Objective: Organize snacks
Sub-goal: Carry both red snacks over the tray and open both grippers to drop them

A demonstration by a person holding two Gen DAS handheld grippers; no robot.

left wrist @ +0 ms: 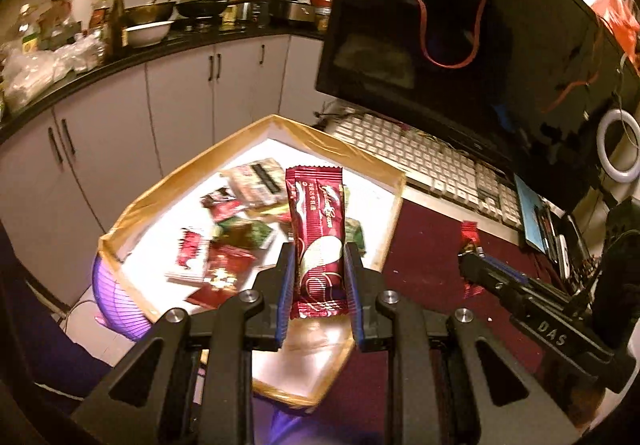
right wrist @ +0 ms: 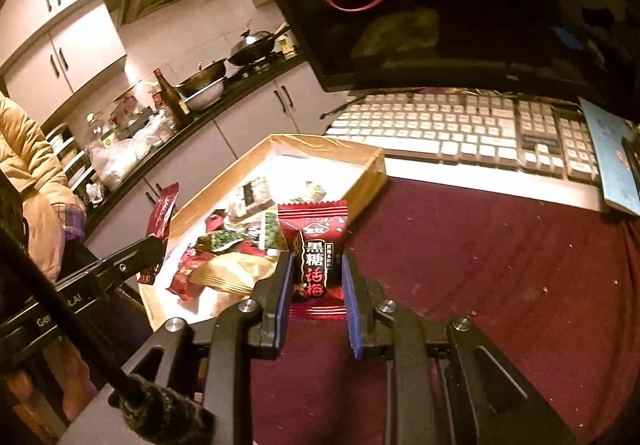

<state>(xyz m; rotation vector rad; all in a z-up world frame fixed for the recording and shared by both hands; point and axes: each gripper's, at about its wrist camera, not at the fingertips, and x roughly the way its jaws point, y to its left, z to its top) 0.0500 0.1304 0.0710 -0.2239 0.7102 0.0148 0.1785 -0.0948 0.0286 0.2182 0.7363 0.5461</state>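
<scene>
Maroon wafer packet point(left wrist: 318, 241) clamped upright, left hand-held gripper point(left wrist: 319, 265)

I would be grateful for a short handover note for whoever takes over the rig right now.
Left tool: shut on a long maroon bar, held upright above the box.
Right tool: shut on a small red candy pack, over the maroon cloth beside the box.
Box: on the desk in front of the keyboard, already holding a loose pile of wrapped snacks.
Done: both items picked up.
Left: likely place both in the box; neither is released yet.
</scene>
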